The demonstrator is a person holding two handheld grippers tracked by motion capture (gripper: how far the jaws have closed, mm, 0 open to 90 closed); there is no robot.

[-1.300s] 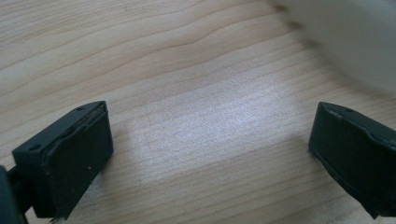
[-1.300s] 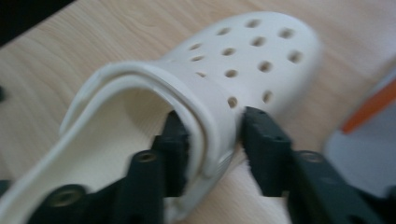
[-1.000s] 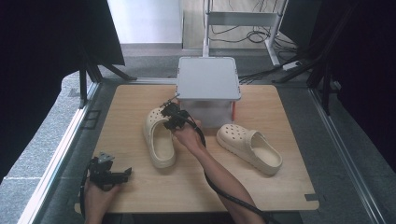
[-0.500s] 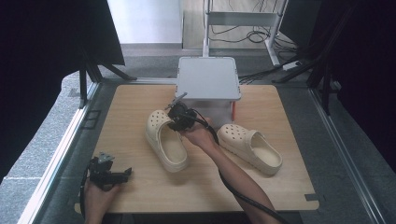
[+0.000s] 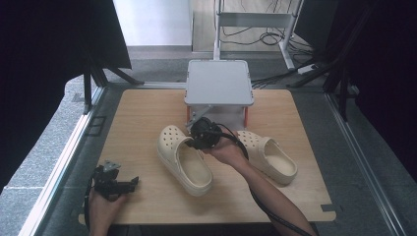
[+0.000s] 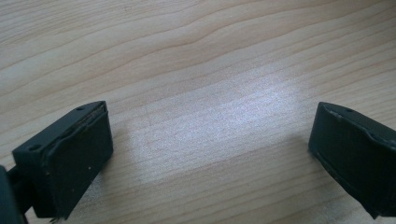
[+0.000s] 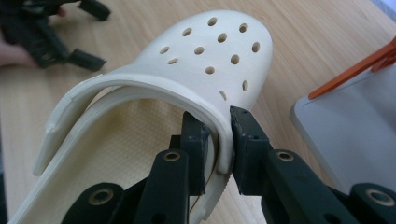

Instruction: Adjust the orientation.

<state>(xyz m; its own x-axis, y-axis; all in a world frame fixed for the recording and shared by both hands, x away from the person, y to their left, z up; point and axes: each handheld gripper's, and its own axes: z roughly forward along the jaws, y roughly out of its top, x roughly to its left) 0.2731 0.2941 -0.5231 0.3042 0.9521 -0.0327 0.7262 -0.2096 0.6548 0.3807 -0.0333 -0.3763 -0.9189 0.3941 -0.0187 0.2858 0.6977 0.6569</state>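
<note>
- wooden table (image 5: 147, 113), a grey box (image 5: 219, 83) at its far edge.
- cream clog (image 5: 184, 160) mid-table, its mate (image 5: 268, 156) to the right.
- right gripper (image 7: 218, 140) pinches the clog's side wall beside the strap.
- left gripper (image 6: 210, 154) spread over bare wood at the near left corner.
</note>
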